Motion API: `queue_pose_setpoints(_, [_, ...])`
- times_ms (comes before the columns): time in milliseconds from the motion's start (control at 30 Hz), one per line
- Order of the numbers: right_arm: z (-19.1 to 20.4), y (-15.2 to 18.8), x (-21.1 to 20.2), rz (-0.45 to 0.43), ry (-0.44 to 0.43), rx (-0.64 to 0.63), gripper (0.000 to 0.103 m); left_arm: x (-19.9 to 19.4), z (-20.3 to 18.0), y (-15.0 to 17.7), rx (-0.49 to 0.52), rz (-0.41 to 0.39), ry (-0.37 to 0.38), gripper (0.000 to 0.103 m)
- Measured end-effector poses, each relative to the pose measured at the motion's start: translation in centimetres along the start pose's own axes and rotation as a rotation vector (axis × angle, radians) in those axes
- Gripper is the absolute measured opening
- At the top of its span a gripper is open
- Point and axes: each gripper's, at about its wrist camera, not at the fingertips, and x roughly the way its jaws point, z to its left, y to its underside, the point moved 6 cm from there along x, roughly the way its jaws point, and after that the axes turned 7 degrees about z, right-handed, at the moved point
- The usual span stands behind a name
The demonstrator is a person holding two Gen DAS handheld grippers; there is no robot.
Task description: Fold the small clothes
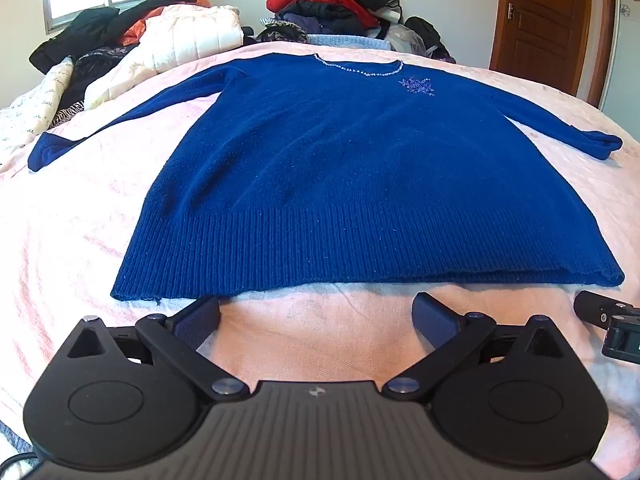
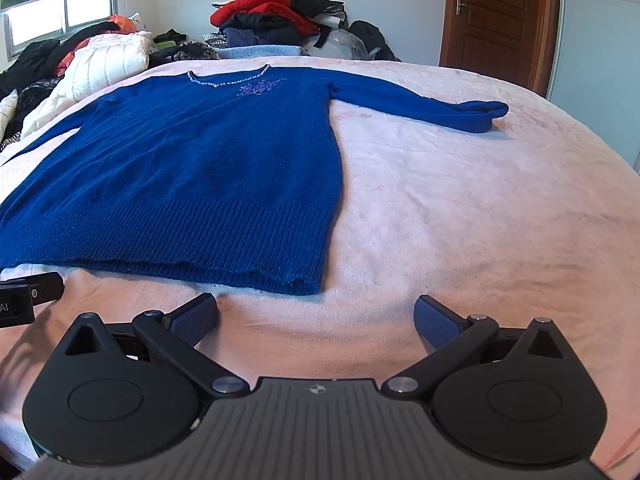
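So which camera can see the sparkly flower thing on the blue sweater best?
The right wrist view. There the sparkly decoration sits near the middle, just under the beaded neckline, and looks wider. In the left wrist view the same decoration is also visible, but smaller and further off to the right of the sweater.

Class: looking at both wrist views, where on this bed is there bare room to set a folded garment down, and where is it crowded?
Bare pink bedspread lies right of the blue sweater, below its right sleeve, and in the strip between its hem and the grippers. The far edge is crowded: white quilt and clothes pile.
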Motion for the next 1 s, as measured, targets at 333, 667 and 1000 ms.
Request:
queue_pose_setpoints(333, [0.01, 0.10, 0.01, -0.003, -0.002, 0.001, 0.103, -0.32, 0.12, 0.24, 0.008, -0.027, 0.003, 0.103])
queue_pose_setpoints(667, [0.01, 0.22, -0.08, -0.010, -0.002, 0.000, 0.103, -0.34, -0.01, 0.28, 0.011, -0.042, 0.006, 0.103])
queue_pose_setpoints(1000, [-0.01, 0.18, -0.10, -0.014, -0.001, 0.000, 0.103, -0.33, -0.04, 0.37, 0.011, -0.044, 0.005, 0.103])
